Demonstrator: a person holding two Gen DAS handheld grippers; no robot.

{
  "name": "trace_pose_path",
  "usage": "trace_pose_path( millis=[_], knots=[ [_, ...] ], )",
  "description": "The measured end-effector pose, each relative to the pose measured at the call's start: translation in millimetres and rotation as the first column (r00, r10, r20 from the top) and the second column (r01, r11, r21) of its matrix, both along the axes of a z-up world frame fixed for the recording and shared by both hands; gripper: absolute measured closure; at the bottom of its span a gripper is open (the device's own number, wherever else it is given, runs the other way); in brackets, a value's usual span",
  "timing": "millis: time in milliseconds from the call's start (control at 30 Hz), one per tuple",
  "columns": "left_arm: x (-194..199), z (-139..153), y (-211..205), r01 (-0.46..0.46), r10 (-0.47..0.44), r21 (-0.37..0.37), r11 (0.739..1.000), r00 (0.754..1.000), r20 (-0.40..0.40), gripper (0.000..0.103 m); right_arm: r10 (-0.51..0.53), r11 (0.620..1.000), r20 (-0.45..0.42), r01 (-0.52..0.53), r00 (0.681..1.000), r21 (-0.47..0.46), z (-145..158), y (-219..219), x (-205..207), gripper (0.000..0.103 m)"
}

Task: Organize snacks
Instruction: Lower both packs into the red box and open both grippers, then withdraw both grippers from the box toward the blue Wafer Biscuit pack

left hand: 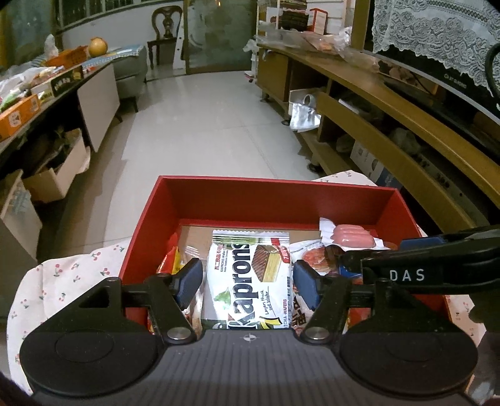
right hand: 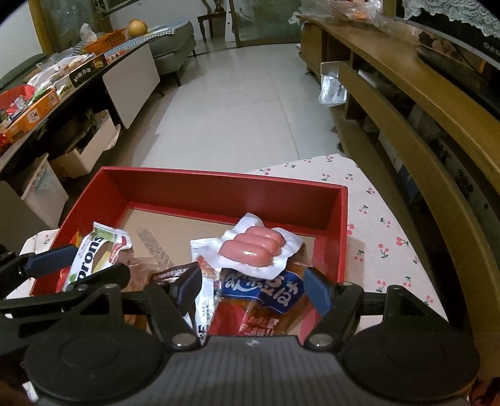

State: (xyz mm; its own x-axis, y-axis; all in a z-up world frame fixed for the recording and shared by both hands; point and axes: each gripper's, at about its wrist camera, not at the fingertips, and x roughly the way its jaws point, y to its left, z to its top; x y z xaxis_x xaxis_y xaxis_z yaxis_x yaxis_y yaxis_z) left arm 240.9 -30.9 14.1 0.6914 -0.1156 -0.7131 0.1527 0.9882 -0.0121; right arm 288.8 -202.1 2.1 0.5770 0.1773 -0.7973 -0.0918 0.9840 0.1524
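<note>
Red box (left hand: 218,200) sits on a cherry-print cloth (left hand: 62,281), open top, cardboard floor bare at the far end. All snacks are piled at the near end of the box.

Left gripper (left hand: 247,282) hovers over the near end, fingers spread wide, one either side of the wafer pack (left hand: 250,274). Pads look just clear of the wrapper, no squeeze visible; contact cannot be told for sure. Wafer pack lies flat, long axis pointing away from the camera.

Right gripper (right hand: 251,289) also spread, gripping nothing, poised above a blue-and-orange snack bag (right hand: 268,299) and a white-edged packet (right hand: 204,299) by its left finger. In the left wrist view the right gripper comes in from the right edge and covers part of the pile.

Sausage pack (right hand: 256,250) rests on top of the blue bag, clear wrap, three pink sausages side by side. Counted: one wafer pack, one sausage pack, one blue bag, one reddish-brown packet (left hand: 312,259) between wafer and sausages, one red-yellow packet (left hand: 170,256) at the box's left wall. More may be buried underneath.

Around: tiled floor (left hand: 218,109) beyond the box, wooden shelf unit (left hand: 390,125) along the right, cluttered dark table (left hand: 56,90) on the left with an orange carton (left hand: 18,115) and one round fruit (left hand: 97,47). One chair (left hand: 165,28) at the far wall.
</note>
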Motion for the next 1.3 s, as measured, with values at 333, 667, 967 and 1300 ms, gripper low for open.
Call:
trace_pose_path(
  millis=[333,667,967,1300],
  knots=[
    [0,5,2,0.01,-0.01,-0.068,0.998,1.0,0.001,0.027,-0.033,0.999,0.017,0.033,0.999,0.008,7,-8,-5,0.014],
    [-5,12,2,0.017,-0.016,-0.116,0.993,1.0,0.007,0.025,-0.047,0.998,0.037,0.046,0.998,0.032,15,-12,-9,0.014],
    [-26,24,6,0.005,-0.003,-0.116,0.993,1.0,0.014,0.024,-0.029,0.999,0.051,0.027,0.998,0.039,28,-10,-33,0.014],
    [-53,33,13,-0.017,0.019,-0.108,0.994,1.0,0.021,0.022,-0.005,0.999,0.059,0.002,0.998,0.054,37,-2,-61,0.014]
  ],
)
